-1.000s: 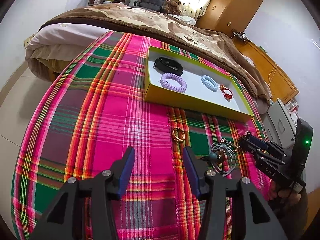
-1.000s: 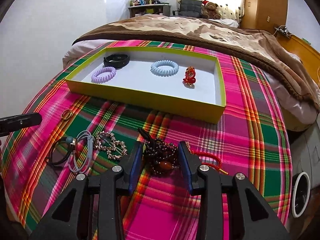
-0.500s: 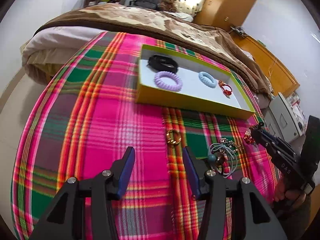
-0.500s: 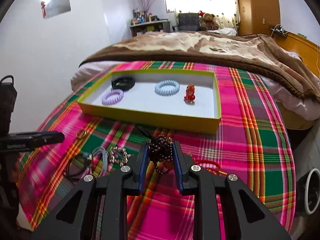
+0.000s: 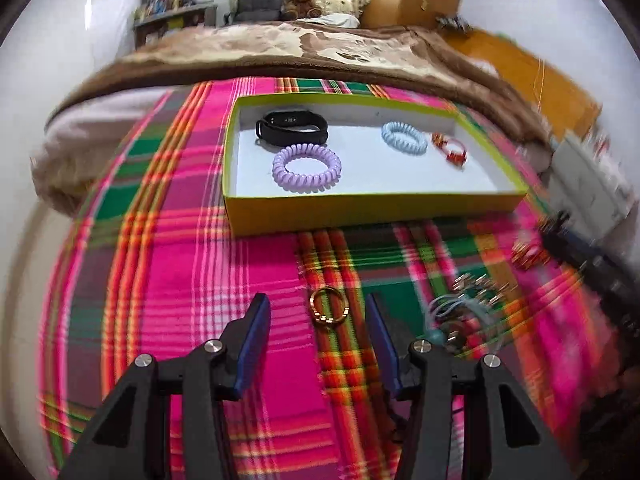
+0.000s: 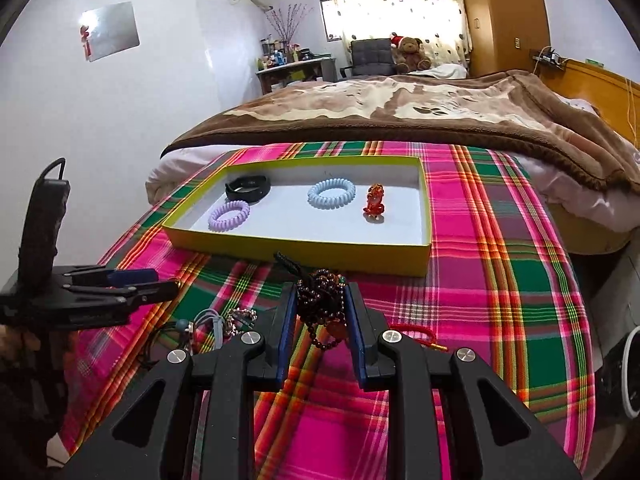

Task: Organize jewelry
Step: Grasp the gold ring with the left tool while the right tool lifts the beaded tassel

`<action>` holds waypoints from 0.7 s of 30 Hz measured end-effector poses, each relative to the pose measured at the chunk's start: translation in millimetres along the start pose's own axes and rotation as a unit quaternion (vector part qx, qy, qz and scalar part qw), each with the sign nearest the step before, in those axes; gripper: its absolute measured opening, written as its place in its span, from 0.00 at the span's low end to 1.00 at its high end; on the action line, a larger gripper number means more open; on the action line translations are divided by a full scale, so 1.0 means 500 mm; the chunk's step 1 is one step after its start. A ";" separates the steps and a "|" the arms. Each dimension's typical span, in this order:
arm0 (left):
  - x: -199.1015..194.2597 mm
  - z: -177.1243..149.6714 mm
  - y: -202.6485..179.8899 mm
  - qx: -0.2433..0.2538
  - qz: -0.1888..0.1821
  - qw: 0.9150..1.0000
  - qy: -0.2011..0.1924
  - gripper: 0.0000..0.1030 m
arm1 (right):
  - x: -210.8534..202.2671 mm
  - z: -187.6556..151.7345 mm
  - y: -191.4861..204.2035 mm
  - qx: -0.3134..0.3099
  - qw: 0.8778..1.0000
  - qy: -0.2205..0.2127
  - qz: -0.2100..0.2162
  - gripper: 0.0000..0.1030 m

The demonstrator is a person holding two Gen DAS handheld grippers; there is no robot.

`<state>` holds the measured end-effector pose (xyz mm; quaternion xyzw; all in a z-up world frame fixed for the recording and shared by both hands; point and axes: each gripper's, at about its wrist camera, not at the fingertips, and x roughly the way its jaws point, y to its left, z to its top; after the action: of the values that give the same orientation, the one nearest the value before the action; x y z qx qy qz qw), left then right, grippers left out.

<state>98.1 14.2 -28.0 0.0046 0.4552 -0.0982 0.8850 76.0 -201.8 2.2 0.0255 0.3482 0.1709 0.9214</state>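
We've got the right tongs [image 6: 322,308] clamped on the bead bracelet [image 6: 320,300] short of the tray [image 6: 300,246], dangling loops may snag, while our left tongs [image 5: 318,320] gape around the gold ring [image 5: 329,306].

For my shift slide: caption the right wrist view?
Right gripper shut on dark bead bracelet, lifted before the yellow tray.

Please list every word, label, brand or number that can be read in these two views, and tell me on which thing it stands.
No text can be read in either view.
black band in the yellow tray: small light marks on its face, too small to read.
bottles on the far desk: labels too small and blurred.
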 end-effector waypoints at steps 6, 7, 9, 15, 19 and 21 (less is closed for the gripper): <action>0.006 0.000 -0.022 0.045 0.035 0.998 -0.003 0.50 | 0.000 -0.002 -0.003 0.004 1.000 0.002 -0.004 0.24; 0.007 0.001 -0.022 0.046 0.032 0.998 -0.003 0.50 | 0.000 -0.002 -0.004 0.005 1.000 0.002 -0.002 0.24; 0.007 0.003 -0.019 0.041 0.026 0.999 -0.001 0.50 | -0.001 -0.002 -0.006 0.006 1.000 0.001 -0.002 0.24; 0.004 -0.001 -0.022 0.046 0.018 0.999 -0.005 0.35 | -0.001 -0.003 -0.009 0.008 1.000 0.003 -0.003 0.24; 0.000 -0.002 -0.026 0.050 0.015 0.999 -0.006 0.23 | -0.001 -0.003 -0.009 0.009 1.000 0.004 -0.005 0.24; 0.000 -0.002 -0.029 0.052 0.017 0.998 -0.007 0.22 | 0.001 -0.003 -0.008 0.008 1.000 0.005 -0.003 0.24</action>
<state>94.8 0.0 -27.3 0.0577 0.4433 -0.1066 0.8882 76.4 -205.4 0.0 0.0309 0.3546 0.1650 0.9198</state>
